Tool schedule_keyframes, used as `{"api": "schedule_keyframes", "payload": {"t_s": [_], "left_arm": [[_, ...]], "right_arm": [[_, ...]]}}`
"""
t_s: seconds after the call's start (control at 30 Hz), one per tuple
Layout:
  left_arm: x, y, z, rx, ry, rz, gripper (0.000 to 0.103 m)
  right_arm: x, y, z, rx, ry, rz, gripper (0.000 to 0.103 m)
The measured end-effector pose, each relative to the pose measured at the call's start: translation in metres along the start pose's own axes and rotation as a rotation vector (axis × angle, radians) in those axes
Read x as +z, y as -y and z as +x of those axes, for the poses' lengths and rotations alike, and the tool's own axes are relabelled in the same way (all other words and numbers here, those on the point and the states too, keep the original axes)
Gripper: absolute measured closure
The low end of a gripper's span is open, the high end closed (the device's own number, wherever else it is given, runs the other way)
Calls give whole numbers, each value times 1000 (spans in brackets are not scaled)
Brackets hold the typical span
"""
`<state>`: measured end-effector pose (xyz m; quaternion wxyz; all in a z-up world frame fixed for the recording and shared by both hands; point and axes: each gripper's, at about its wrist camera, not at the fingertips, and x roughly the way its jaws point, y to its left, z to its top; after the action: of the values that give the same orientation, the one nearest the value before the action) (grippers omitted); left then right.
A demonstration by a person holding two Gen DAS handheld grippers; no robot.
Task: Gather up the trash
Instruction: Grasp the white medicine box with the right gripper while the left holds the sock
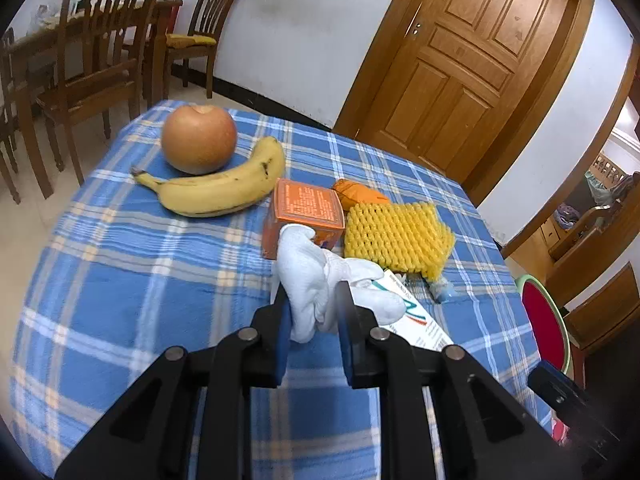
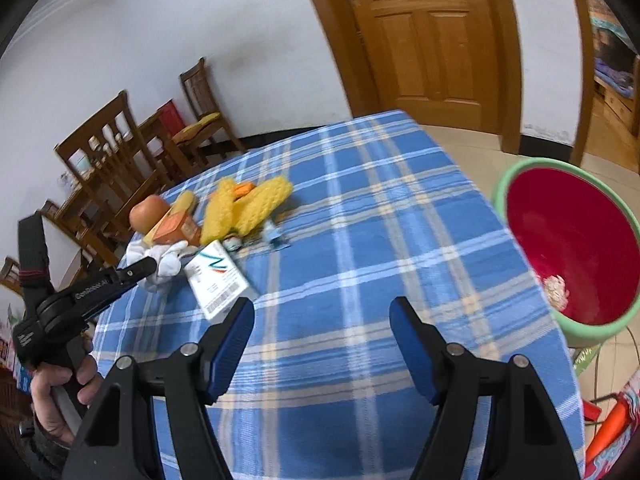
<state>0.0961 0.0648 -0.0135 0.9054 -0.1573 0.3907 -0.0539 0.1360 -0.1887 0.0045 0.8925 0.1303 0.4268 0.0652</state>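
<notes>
The left gripper (image 1: 312, 312) jaws pinch the white tissue (image 1: 320, 280); the right gripper (image 2: 322, 320) jaws are wide open and empty, and next the tissue must go to the red bin (image 2: 568, 240) at 3 o'clock.

The left gripper (image 1: 314, 304) has its fingers (image 1: 283, 320) pinched on the white tissue (image 1: 316, 276) above the bench (image 1: 140, 260). The right gripper (image 2: 322, 312) hovers nearer the bench's front edge, fingers (image 2: 236, 332) spread wide, gripping nothing.

A home; wooden dining chairs (image 1: 92, 52), panelled door (image 1: 476, 60).
</notes>
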Motion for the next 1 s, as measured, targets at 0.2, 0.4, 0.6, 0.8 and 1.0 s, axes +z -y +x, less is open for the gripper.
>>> {"api": "schedule_keyframes", "payload": {"t_s": [0.2,0.4,0.6,0.8,1.0], "left_arm": [[-10,-10,-17,31,-2,7,83],[-16,-22,-25,64,-2,4,83],[-18,-30,-27,80,-1,-6,83],[-19,-34,-27,76,2,-20,83],[-19,-35,-29,73,5,-22,83]], "right_arm": [[2,-28,19,40,-37,-78,27],[1,-54,42,60,-82,-139,27],[-1,-68,62,50,-122,-163,27],[4,-80,75,62,-129,-185,27],[2,-86,88,46,-144,-213,33]]}}
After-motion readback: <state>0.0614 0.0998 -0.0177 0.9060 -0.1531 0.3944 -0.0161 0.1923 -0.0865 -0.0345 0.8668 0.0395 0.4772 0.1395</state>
